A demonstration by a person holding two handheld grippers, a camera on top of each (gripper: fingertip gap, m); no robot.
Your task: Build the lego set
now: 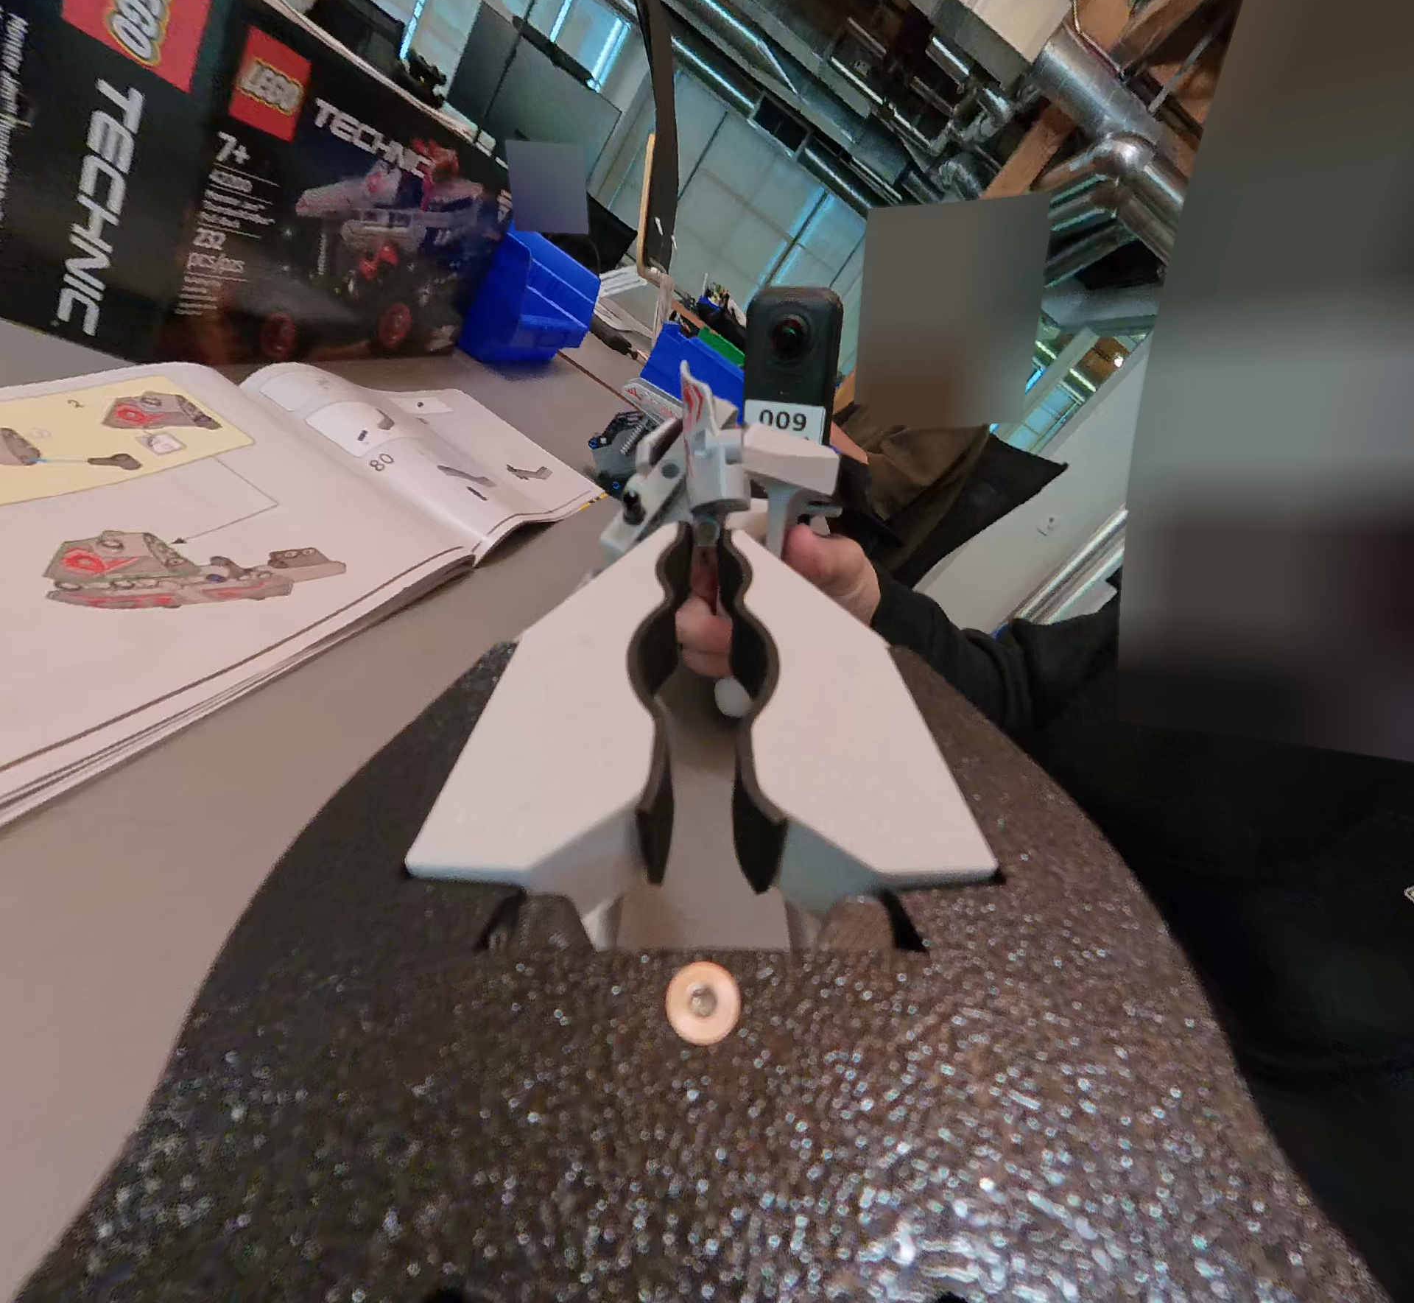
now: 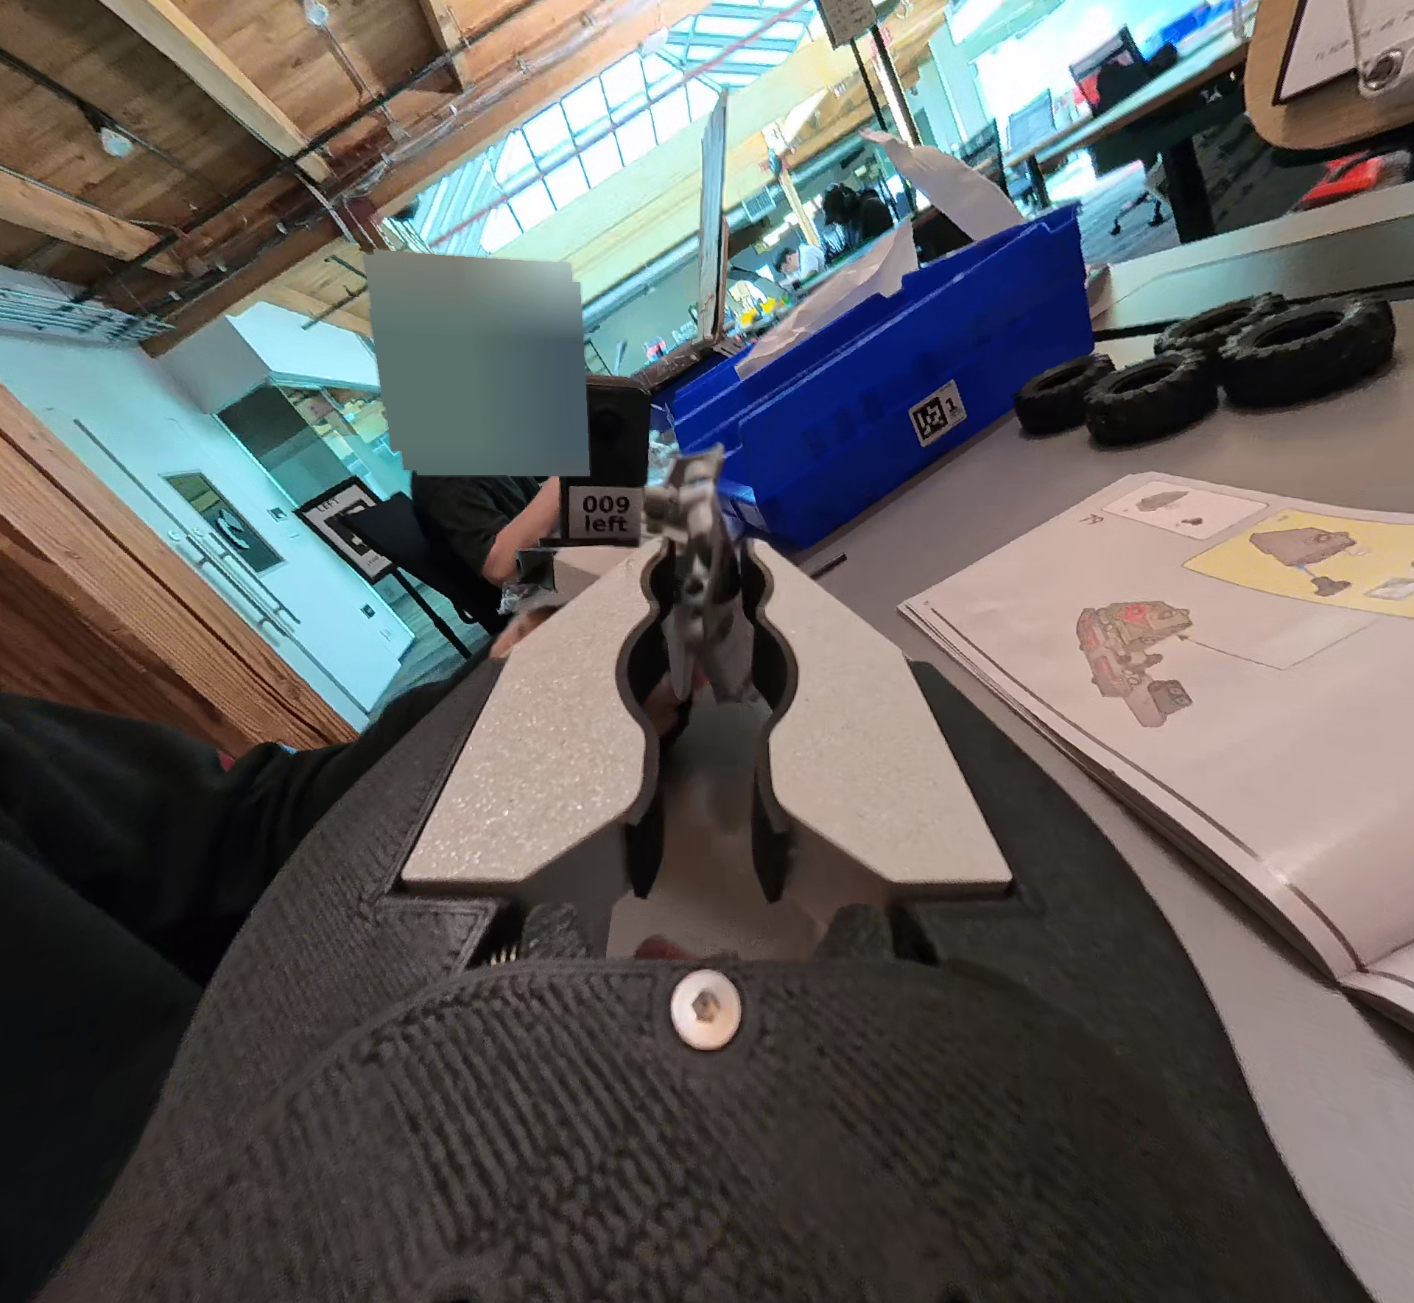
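A small grey Lego assembly with red-marked panels is held up in the air above the grey table. My left gripper is shut on its near end. My right gripper faces it from the far side, with a hand behind it. In the right wrist view, my right gripper is shut on the same assembly. The left gripper's black camera body shows just behind the assembly. The contact points are partly hidden by the fingers.
An open instruction booklet lies on the table and also shows in the right wrist view. The Lego box stands at the back. Blue bins and several black tyres sit beyond. A person sits farther off. The grippers are tip to tip, or close to it.
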